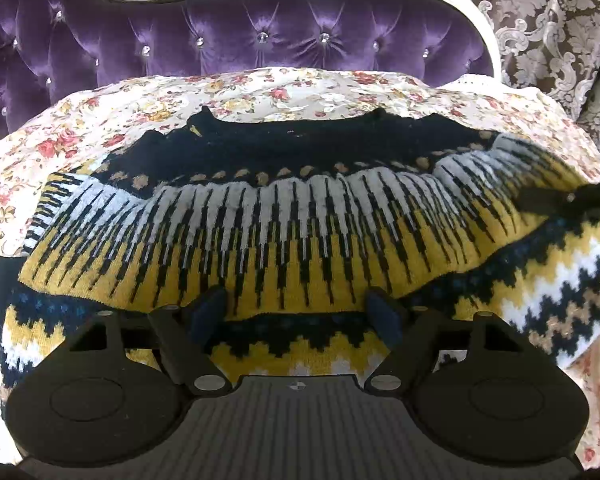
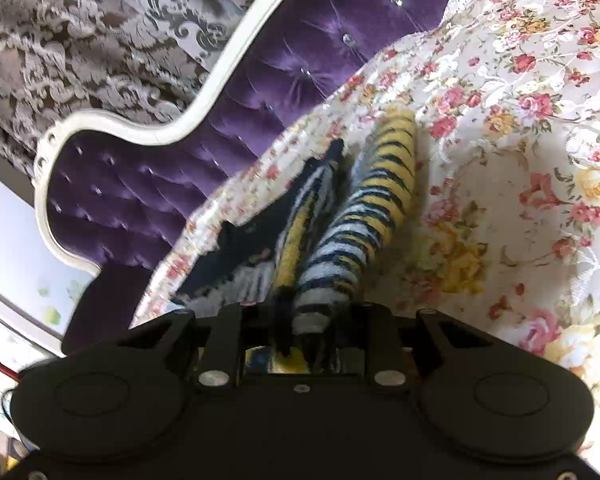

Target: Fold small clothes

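Note:
A knitted sweater (image 1: 300, 216) in yellow, black, white and navy lies spread on the floral bedspread (image 1: 260, 92), with one layer folded over another. My left gripper (image 1: 298, 312) is open, its dark blue fingertips (image 1: 210, 312) resting on the sweater's near fold edge. My right gripper (image 2: 304, 320) is shut on a striped edge of the sweater (image 2: 364, 220), which bunches up between its jaws. The right gripper also shows at the right edge of the left wrist view (image 1: 568, 200), holding the sweater's side.
A purple tufted headboard (image 1: 240, 40) with a white frame stands behind the bed. A brown and silver patterned curtain (image 1: 560, 32) hangs to the right. The floral bedspread (image 2: 520, 120) extends around the sweater.

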A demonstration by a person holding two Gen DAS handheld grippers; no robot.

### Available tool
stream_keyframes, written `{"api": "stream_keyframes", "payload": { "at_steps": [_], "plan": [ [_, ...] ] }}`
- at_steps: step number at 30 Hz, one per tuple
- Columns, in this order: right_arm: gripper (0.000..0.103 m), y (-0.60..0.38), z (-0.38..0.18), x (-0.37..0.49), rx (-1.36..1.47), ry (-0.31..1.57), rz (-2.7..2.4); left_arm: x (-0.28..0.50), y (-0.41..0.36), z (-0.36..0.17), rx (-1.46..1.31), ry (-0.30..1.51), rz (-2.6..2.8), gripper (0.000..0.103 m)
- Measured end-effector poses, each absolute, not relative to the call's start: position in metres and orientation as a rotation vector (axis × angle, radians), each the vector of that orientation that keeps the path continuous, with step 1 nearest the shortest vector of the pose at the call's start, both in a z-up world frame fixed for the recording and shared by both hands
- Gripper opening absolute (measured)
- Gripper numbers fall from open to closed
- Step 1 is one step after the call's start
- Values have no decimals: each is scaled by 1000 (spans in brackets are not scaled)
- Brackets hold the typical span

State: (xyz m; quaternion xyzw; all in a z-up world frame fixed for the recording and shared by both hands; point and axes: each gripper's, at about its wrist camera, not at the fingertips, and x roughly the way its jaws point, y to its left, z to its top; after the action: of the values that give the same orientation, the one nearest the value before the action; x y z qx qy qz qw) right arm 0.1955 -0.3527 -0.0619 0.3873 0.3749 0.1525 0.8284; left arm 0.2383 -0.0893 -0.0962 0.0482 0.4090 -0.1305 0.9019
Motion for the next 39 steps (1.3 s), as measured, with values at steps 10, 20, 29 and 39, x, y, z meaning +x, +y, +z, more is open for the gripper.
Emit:
{"api": "stream_keyframes", "payload": {
  "at_steps": [10,20,29,39],
  "plan": [
    [33,-306,-1,215,695,843,298,236,-74,-90,27,838,-333,75],
    [33,-223,45,241,558,854,377,224,-5,-68,-148,842,-367,73],
    [33,-127,32,261,434,941,438,194,76,-57,-156,778,-253,73],
    [51,-60,7,267,325,998,452,180,126,-62,-240,782,-220,73]
  ]
}}
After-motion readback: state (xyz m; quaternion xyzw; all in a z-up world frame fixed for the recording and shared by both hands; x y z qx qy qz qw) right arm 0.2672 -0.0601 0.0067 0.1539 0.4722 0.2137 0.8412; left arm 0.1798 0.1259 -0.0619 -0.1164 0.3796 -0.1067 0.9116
